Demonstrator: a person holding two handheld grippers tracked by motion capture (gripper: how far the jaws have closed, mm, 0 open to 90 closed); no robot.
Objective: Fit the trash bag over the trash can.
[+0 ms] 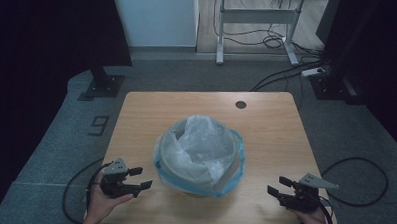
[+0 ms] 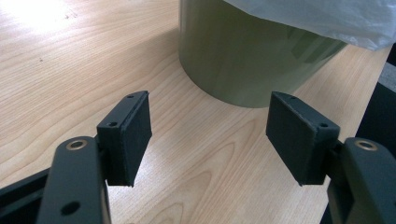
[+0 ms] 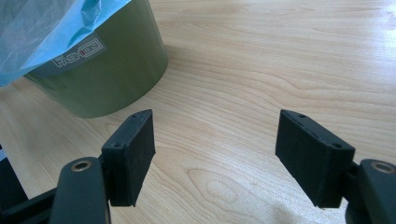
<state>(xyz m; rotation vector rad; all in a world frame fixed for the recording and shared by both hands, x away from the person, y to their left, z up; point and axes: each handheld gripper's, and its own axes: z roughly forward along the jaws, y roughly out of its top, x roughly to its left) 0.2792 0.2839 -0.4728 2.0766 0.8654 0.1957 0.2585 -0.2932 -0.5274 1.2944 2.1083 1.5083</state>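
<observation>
Counting quickly, we see one green bin (image 1: 199,179) lined with one pale plastic bag (image 1: 201,144), blue at its folded-over edge, standing near the middle of one wooden table (image 1: 266,129). We hold two grippers: left gripper (image 1: 140,178) near the bin's left side, right gripper (image 1: 279,187) well apart on its right, both with jaws spread and nothing between them. One round hole (image 1: 241,104) sits near the table's far edge. Grey carpet, loose cables (image 1: 274,42) and one white desk frame (image 1: 257,16) lie beyond.

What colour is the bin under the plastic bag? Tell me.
The bin is olive green, with a blue-tinted bag folded over its rim; the right gripper view shows it best.
</observation>
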